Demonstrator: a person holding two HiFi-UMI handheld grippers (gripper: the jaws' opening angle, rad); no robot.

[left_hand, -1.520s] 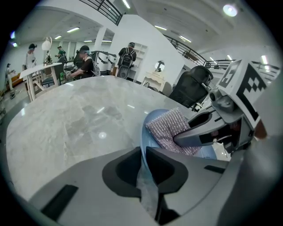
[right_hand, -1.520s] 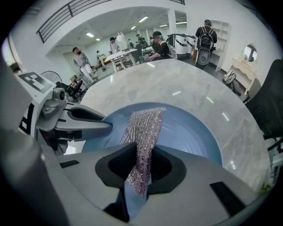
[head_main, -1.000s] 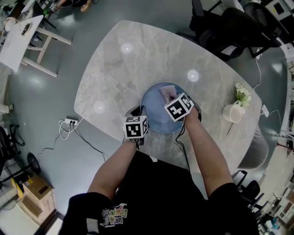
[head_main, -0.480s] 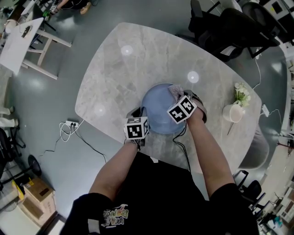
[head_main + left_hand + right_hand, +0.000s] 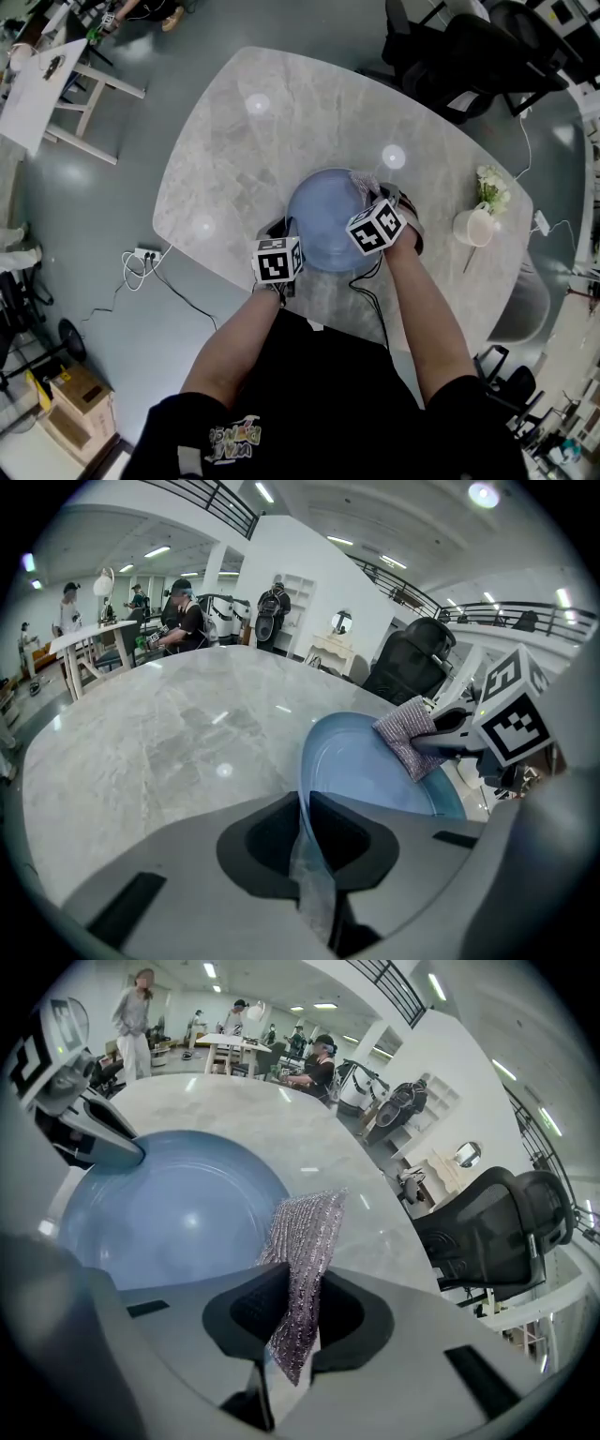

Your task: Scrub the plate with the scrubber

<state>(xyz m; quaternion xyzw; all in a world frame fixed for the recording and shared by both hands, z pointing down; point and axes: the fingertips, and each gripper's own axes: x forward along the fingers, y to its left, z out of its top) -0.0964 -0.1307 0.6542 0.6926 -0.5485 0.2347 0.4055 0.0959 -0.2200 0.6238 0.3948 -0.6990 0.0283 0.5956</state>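
A round blue plate (image 5: 323, 220) sits on the near part of a pale grey marble worktop (image 5: 281, 122), close to the person's body. The left tongs (image 5: 287, 231) are clamped on the plate's near-left rim. In the left gripper view the two jaws close on either side of the thin blue edge, and the plate looks tipped up slightly on that side.

The right tongs (image 5: 375, 194) are clamped on the scrubber (image 5: 364, 182), a flat, silvery-purple mesh pad. The right gripper view shows the pad pinched edge-on between the jaws, with its lower corner hanging below them and its free end reaching forward. The scrubber is at the plate's far-right rim. From the left gripper view it appears to lie against that rim, partly over the inner surface of the plate and partly past its edge.

Both forearms reach in from the near side, the left one shorter in view than the right.

Towards the right end of the worktop, well apart from the plate, stands a cream mug (image 5: 472, 228) with white flowers (image 5: 494, 190) just beyond it. A black office chair (image 5: 469, 56) stands on the floor past the far right edge of the worktop. A white power strip (image 5: 142, 250) with its cable lies on the grey floor (image 5: 103, 206) to the left.
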